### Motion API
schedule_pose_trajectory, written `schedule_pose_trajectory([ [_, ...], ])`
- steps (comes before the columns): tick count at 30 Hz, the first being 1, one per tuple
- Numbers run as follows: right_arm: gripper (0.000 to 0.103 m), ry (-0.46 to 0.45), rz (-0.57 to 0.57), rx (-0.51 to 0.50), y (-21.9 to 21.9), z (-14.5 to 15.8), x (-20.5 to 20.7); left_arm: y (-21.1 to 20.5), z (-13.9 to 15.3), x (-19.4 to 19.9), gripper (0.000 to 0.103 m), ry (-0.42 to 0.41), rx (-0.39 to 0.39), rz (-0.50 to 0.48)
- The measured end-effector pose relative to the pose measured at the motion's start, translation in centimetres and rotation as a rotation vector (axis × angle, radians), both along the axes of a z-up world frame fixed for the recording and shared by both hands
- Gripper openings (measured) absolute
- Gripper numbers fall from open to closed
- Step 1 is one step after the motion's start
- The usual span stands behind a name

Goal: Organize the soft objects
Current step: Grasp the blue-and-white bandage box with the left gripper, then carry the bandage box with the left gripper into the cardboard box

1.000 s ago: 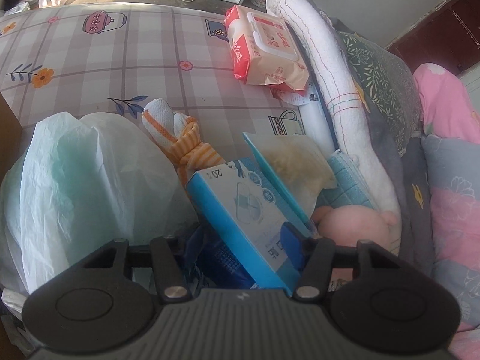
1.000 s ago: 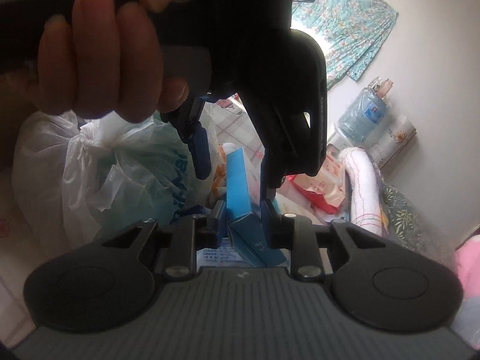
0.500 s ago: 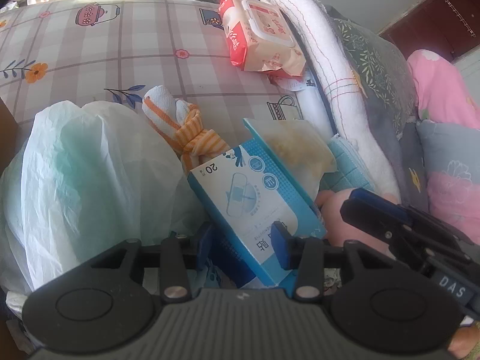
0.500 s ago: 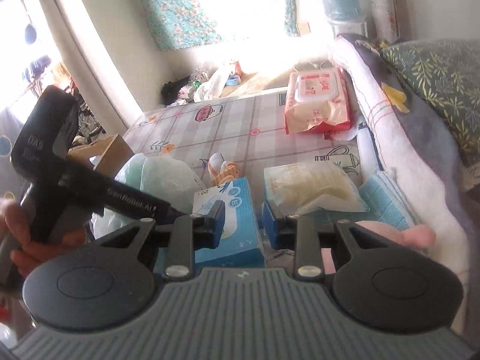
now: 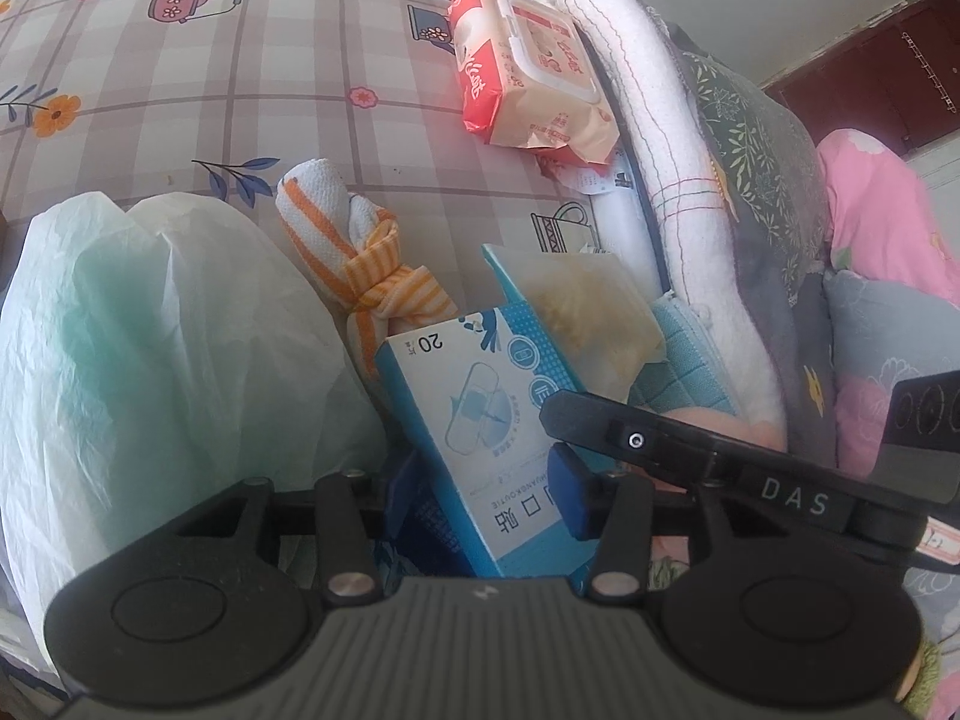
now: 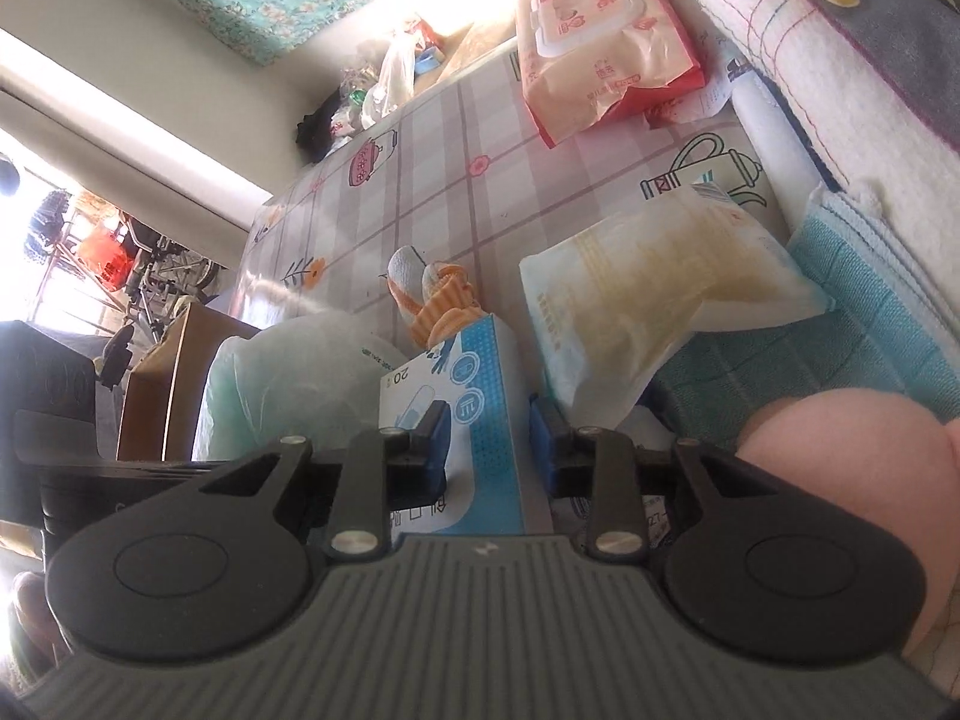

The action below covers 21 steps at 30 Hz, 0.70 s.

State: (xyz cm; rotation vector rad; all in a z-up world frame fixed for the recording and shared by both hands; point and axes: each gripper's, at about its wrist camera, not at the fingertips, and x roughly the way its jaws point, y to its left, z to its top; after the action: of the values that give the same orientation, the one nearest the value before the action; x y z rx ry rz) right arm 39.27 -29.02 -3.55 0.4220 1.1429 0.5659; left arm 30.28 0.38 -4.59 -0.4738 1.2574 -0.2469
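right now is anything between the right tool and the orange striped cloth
Yes. The blue box sits directly ahead of the right tool, between its tips and the orange striped cloth. The cloth lies just behind the box on the checked tablecloth, with its near end hidden by the box.

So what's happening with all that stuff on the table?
A person is sorting things with a grabbing tool in each hand. The left tool has a blue box of plasters between its pads and holds it tilted above the checked tablecloth. The right tool has come in close on the same box. Around it lie a white plastic bag, a knotted orange striped cloth and a red wipes pack.
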Motion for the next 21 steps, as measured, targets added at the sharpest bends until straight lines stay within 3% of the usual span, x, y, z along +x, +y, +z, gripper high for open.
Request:
schedule_pose_trajectory([
  [5,0.028,-0.014,-0.010,0.033,-0.9,1.9,-1.4,-0.2,2.2,-1.5,0.046,-0.053,0.012,-0.024],
  [12,0.028,-0.101,0.006,0.053,-0.3,7.2,-5.1,1.0,6.2,-4.4,0.047,-0.153,0.025,-0.020],
  [21,0.027,-0.163,0.055,0.091,4.6,11.4,-8.2,6.9,9.3,-8.4,0.047,-0.207,0.003,0.069],
])
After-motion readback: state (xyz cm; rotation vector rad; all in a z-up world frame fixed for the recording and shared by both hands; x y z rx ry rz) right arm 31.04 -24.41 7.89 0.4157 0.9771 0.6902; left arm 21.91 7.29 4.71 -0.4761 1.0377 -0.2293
